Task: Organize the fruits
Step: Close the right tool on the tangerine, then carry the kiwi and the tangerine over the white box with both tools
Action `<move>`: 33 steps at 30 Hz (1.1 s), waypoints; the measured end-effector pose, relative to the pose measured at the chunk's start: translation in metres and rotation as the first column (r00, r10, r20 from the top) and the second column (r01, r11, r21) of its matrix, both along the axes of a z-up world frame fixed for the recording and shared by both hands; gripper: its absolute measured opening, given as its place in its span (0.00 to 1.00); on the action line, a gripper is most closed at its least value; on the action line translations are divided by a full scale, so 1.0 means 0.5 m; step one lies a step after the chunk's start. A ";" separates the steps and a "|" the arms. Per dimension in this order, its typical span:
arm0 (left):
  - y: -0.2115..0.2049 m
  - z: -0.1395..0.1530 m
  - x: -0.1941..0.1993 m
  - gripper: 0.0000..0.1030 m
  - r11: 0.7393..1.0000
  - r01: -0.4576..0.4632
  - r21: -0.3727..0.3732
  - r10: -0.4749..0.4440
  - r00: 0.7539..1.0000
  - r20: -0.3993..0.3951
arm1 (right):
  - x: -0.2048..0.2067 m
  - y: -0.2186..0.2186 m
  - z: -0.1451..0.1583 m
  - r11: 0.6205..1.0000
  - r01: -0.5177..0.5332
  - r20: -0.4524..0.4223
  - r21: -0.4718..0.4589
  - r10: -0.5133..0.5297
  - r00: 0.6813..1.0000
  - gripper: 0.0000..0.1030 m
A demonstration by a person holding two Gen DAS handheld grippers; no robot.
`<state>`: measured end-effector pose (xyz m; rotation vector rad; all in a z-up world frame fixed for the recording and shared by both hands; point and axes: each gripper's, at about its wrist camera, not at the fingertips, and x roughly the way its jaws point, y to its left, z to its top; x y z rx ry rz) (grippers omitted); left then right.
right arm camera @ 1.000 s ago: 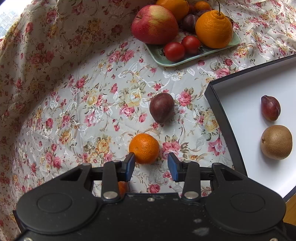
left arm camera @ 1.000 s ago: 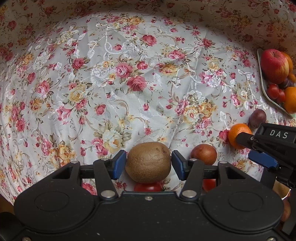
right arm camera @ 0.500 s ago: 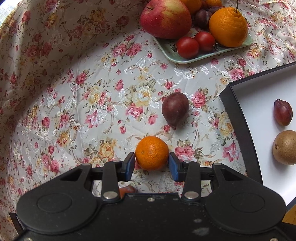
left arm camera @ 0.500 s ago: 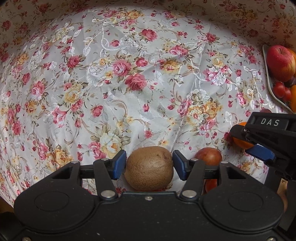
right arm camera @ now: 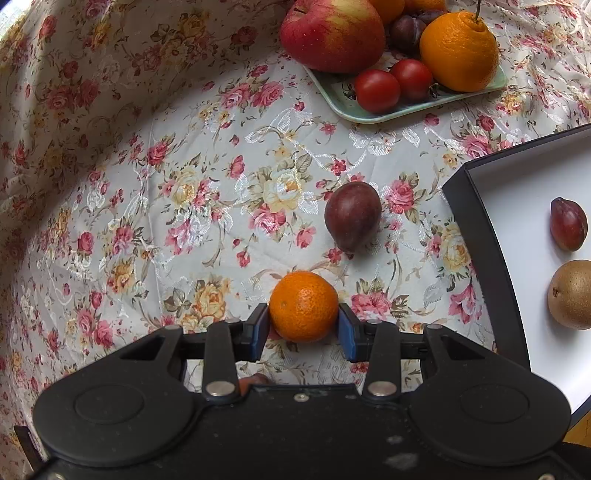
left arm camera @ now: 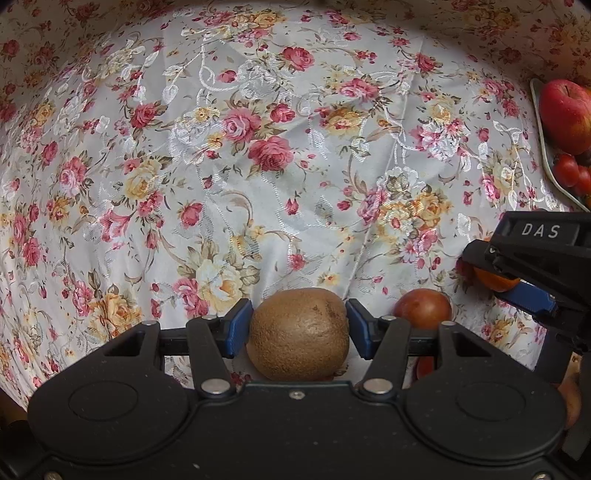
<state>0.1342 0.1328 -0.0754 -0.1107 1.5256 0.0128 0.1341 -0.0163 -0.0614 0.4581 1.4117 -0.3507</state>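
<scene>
A brown kiwi point(left arm camera: 299, 334) sits clamped between the blue pads of the left tool point(left arm camera: 299, 328), above the floral-clothed bench point(left arm camera: 258, 166). A reddish fruit point(left arm camera: 423, 308) lies on the cloth just to its right. Nearby, the right tool point(right arm camera: 303, 326) presses both pads against a small orange mandarin point(right arm camera: 303, 305) on the cloth. A dark purple plum-like fruit point(right arm camera: 352, 216) rests just beyond it. At the far edge, a pale green plate point(right arm camera: 373, 114) carries an apple point(right arm camera: 332, 33), two cherry tomatoes point(right arm camera: 377, 90) and a large orange point(right arm camera: 459, 51). To the right, a black-rimmed white tray point(right arm camera: 476, 221) holds a second kiwi point(right arm camera: 570, 299) and a reddish fruit.
</scene>
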 end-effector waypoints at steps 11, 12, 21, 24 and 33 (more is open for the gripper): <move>0.012 0.011 0.000 0.57 0.999 -0.012 -0.029 0.013 1.000 0.001 | -0.003 0.009 0.011 0.999 -0.035 0.029 -0.005 0.035 0.999 0.39; 0.015 0.014 0.000 0.57 0.999 -0.018 -0.031 0.018 1.000 0.004 | -0.004 0.009 0.013 0.999 -0.033 0.030 0.003 0.033 0.999 0.38; 0.043 0.075 0.014 0.57 0.998 -0.065 0.006 0.064 0.993 0.100 | -0.013 -0.001 0.042 1.000 -0.020 0.071 0.023 0.019 0.997 0.38; 0.053 0.096 0.020 0.57 0.996 -0.086 -0.002 0.086 0.989 0.122 | -0.018 -0.007 0.052 0.999 -0.021 0.078 0.030 0.018 0.997 0.38; 0.024 0.124 -0.001 0.57 0.997 -0.070 0.011 0.067 0.987 0.148 | -0.039 -0.036 0.062 0.997 0.004 0.051 0.082 -0.009 0.999 0.38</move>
